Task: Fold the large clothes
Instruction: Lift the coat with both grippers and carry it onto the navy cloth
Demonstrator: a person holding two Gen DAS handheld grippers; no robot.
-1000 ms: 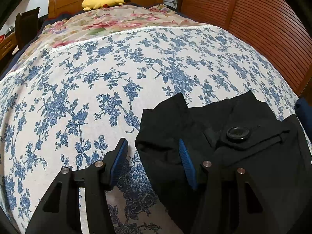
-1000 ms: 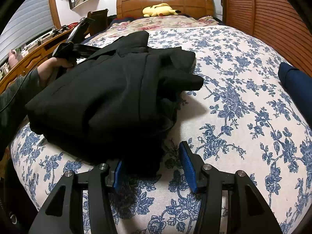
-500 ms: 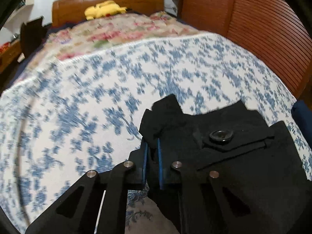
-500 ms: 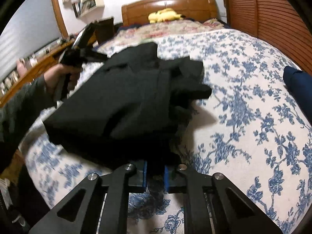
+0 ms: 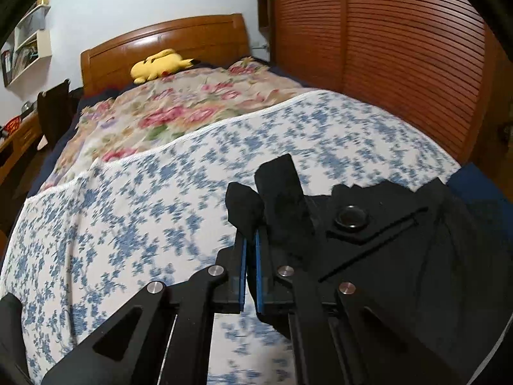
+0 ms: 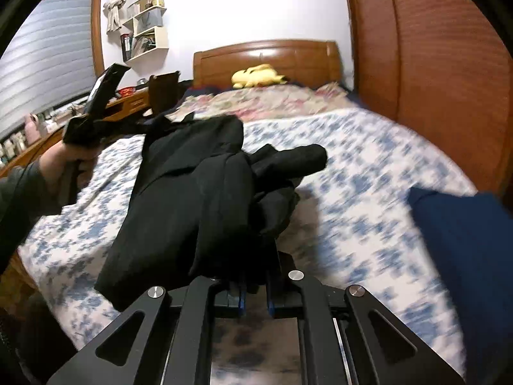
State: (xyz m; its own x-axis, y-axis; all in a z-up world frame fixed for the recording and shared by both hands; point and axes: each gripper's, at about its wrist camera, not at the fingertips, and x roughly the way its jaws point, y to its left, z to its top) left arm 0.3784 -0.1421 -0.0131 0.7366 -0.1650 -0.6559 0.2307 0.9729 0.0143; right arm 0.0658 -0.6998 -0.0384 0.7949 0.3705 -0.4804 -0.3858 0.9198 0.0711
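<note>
Two grippers share one black coat (image 6: pixel 192 192), which hangs lifted just above the bed (image 6: pixel 368 166) and casts a shadow on the blue-flowered sheet (image 5: pixel 128 208). Left of the coat, the left gripper (image 5: pixel 250 240) has its blue-padded fingers (image 5: pixel 259 276) drawn narrow on a fold at the coat's edge, with a tuft of black cloth poking out past the tips. From the other camera that same gripper (image 6: pixel 96 122) sits at the coat's far left corner, gripped by a bare hand (image 6: pixel 64 163) coming out of a grey sleeve (image 6: pixel 22 205); from there I cannot tell how its fingers stand. Just right of the pinched fold, a big dark button (image 5: pixel 351 217) lies on a pointed flap of the coat. The coat's bulk bunches toward its near right end, where the right gripper (image 6: pixel 255 284) has closed its fingers on a thick wad of cloth, so that only slivers of blue pad show under the fabric. A rolled sleeve (image 6: pixel 295 157) sticks out to the right of the coat. Well right of the coat, a dark blue garment (image 6: pixel 465 243) lies on the bed's edge. Beyond the coat, a pink-flowered blanket (image 5: pixel 179 115) covers the far half of the bed, and a yellow plush toy (image 6: pixel 256 75) rests by the wooden headboard (image 5: pixel 166 45). Slatted wooden doors (image 5: pixel 400 64) stand right of the bed.
</note>
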